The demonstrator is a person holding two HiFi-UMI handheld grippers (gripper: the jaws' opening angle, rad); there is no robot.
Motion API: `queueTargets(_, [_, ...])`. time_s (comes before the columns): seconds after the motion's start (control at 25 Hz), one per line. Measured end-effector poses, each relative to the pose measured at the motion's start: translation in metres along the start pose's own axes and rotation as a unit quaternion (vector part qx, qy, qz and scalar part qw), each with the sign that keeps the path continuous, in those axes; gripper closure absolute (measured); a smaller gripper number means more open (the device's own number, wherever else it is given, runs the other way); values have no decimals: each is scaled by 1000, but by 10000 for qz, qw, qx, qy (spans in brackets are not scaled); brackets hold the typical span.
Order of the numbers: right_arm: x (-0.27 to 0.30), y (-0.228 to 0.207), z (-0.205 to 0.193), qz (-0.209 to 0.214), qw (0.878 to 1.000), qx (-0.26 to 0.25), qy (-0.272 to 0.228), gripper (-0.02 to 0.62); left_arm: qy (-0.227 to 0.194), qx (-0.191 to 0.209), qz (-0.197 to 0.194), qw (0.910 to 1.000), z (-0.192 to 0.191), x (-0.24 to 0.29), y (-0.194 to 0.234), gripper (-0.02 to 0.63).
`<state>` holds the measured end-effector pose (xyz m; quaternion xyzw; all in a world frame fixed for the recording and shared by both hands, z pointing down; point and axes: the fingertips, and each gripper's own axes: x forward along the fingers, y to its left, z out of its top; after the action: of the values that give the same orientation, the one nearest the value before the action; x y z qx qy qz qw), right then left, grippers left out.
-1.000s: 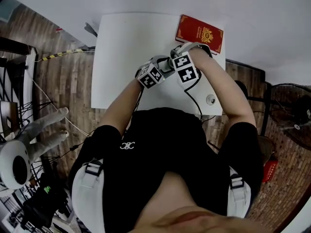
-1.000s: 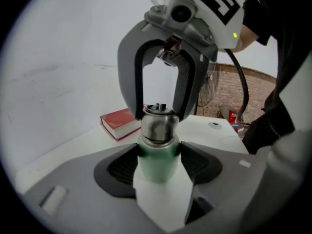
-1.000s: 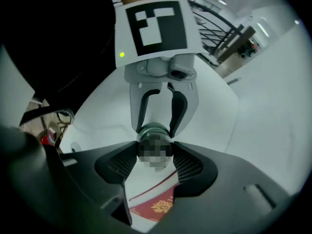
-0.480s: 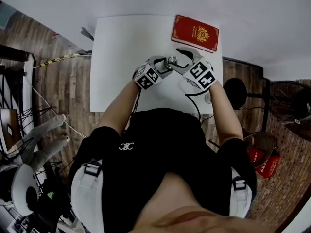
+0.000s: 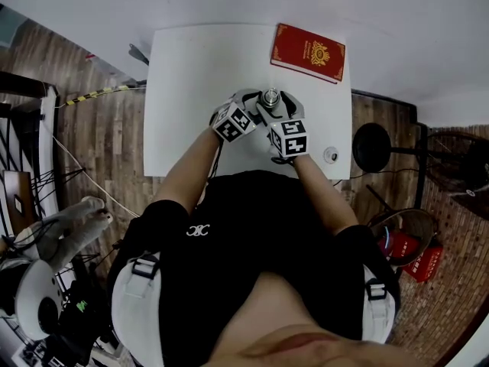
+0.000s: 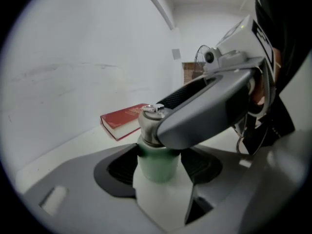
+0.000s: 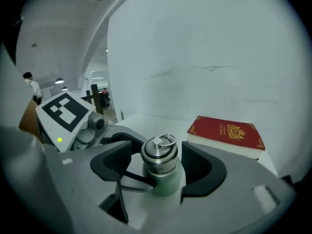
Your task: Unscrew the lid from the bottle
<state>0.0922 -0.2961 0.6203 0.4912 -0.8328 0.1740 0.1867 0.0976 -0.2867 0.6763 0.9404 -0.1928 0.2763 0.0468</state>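
Head view: bottle (image 5: 270, 98) upright on white table (image 5: 191, 75), right of centre, roughly midway between far and near edges. Red book (image 5: 308, 53) flat at far right corner, well apart from bottle. Small round object (image 5: 330, 156) near right edge toward near corner; kind unclear. Left gripper (image 5: 258, 104) and right gripper (image 5: 276, 108) both converged on bottle.

Left gripper view: jaws pressed against pale green body on both sides, below neck; bottle held upright. One jaw of right gripper crossing in front of metal lid (image 6: 150, 123).

Right gripper view: jaws set either side of lid, ring on top. Sliver of table visible between one pad and lid, so judged apart, not yet clamped. Lid seated on neck, no thread showing.

Step in hand, by judgement: grasp of lid for a turn. Close right jaws squarely on lid's side wall, level, clear of ring. Keep left grip firm and low to stop body spinning along. Twist about bottle's own axis, no sideways pull; risk of tipping otherwise.

Contents: body opaque, lid on; nothing of inside visible.
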Motion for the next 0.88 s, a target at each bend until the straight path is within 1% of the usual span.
queueTargets(0.08, [5, -2, -2, -132, 9999, -10, -35, 293, -2, -3, 5, 10000, 0, 0, 0, 278])
queueTargets(0.2, [7, -2, -2, -64, 9997, -216, -14, 298, 1, -24, 22, 10000, 1, 0, 0, 278])
queueTargets(0.24, [6, -4, -3, -13, 9995, -305, 23, 329, 4, -26, 27, 10000, 1, 0, -1, 278])
queueTargets(0.28, [5, -5, -5, 81, 9991, -399, 71, 345, 9, -25, 30, 10000, 2, 0, -2, 278])
queueTargets(0.36, [2, -6, -6, 395, 9972, -610, 166, 345, 20, -20, 39, 10000, 3, 1, -4, 278])
queueTargets(0.44, [0, -4, -1, 713, 9939, -823, 156, 347, 22, -15, 44, 10000, 2, 1, -4, 278])
queueTargets(0.52, [-3, -3, 14, 902, 9907, -1021, -8, 347, 26, -16, 47, 10000, 1, 0, -3, 278])
queueTargets(0.64, [-15, -4, 41, 971, 9878, -1167, -344, 347, 33, -38, 65, 10000, 0, 0, -4, 278])
queueTargets(0.76, [-29, -7, 66, 865, 9871, -1162, -676, 348, 30, -88, 113, 9999, 0, -1, -3, 275])
queueTargets(0.88, [-43, -11, 88, 715, 9865, -1047, -1040, 348, 34, -132, 190, 9997, 0, 0, 0, 270])
